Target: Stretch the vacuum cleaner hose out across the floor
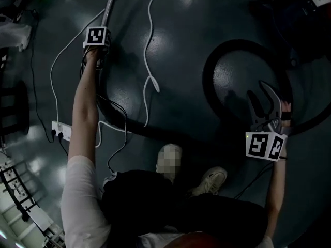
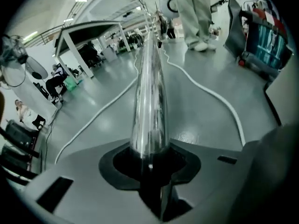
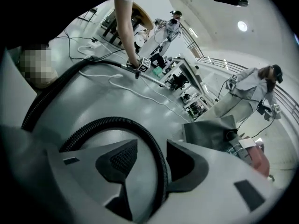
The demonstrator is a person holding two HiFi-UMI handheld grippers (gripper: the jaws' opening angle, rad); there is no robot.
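Observation:
The vacuum's shiny metal tube (image 1: 111, 1) lies at the upper left of the head view, and my left gripper (image 1: 105, 22) is shut on it. In the left gripper view the tube (image 2: 149, 87) fills the gap between the jaws (image 2: 150, 154) and runs away over the floor. The black ribbed hose (image 1: 129, 125) leads from the tube across the floor into a round loop (image 1: 209, 74) at the right. My right gripper (image 1: 265, 101) hangs over that loop. In the right gripper view the hose (image 3: 117, 121) passes between the spread jaws (image 3: 152, 158) without being pressed.
A white cable (image 1: 150, 50) snakes over the dark glossy floor beside the tube, and a white power strip (image 1: 60, 129) lies at the left. My shoe (image 1: 209, 181) stands near the hose. A person (image 2: 196, 13) stands far ahead of the left gripper, beside a dark case (image 2: 261, 41).

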